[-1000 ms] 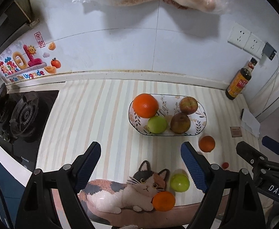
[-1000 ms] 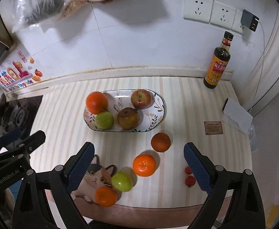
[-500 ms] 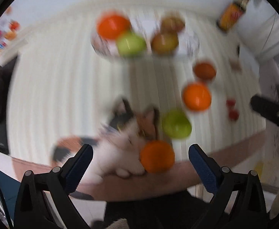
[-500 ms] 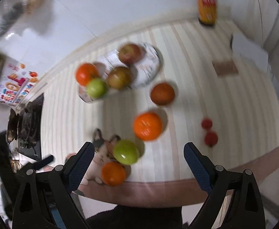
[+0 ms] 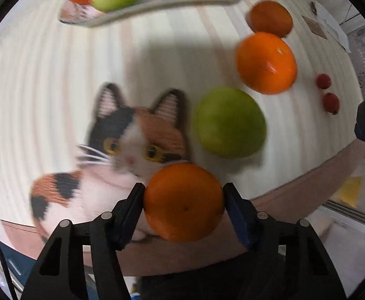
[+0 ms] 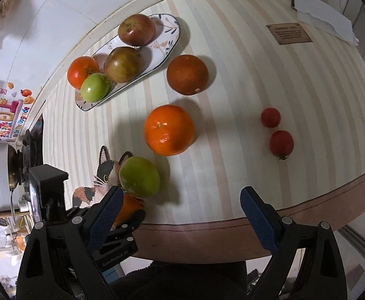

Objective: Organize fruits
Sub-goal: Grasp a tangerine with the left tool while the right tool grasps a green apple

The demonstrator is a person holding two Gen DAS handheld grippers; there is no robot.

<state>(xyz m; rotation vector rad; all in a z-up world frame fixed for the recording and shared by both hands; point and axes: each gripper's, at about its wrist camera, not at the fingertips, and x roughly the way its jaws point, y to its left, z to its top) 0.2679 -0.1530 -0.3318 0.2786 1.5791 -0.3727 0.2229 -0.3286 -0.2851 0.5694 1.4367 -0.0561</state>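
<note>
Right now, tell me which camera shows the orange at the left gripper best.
The left wrist view: the orange fills the gap of the left gripper, both pads touching its sides. The right wrist view shows only a sliver, mostly hidden behind the right gripper and a green fruit.

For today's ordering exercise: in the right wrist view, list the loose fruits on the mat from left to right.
Green fruit → bright orange → dark orange → upper red fruit → lower red fruit.
</note>
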